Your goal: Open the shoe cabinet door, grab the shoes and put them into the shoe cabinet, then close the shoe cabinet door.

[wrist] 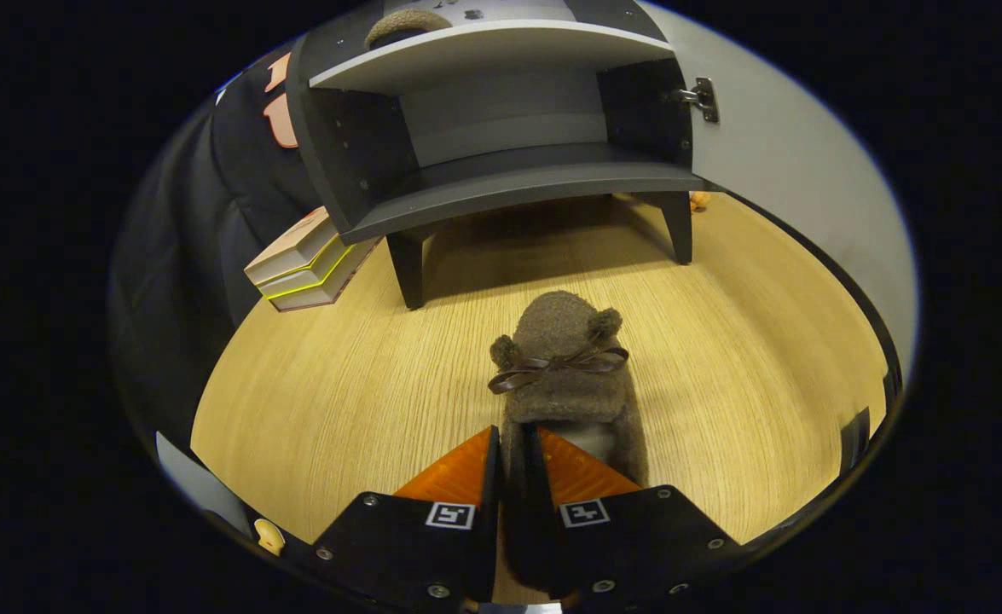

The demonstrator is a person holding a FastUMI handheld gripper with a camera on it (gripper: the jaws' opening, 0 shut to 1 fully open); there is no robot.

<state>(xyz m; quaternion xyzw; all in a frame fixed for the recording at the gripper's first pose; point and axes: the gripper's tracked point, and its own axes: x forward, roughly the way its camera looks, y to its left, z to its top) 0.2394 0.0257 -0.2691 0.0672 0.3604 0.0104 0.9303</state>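
Note:
A fuzzy brown slipper (564, 358) with two small ears and a dark ribbon bow lies on the wooden floor, toe pointing toward the cabinet. My gripper (516, 452) is shut on the left side wall of its heel opening, one finger outside and one inside the shoe. Beyond it stands the dark shoe cabinet (501, 183) on short legs, its white door (795, 162) swung open to the right on a metal hinge (698, 98). The lower shelf is bare. A second brown slipper (407, 24) rests on the upper shelf (492, 47).
A stack of flat boxes (309, 264) lies on the floor left of the cabinet, against the black cloth wall. A small orange object (699, 201) sits behind the cabinet's right leg. Open wooden floor (338, 375) stretches between me and the cabinet.

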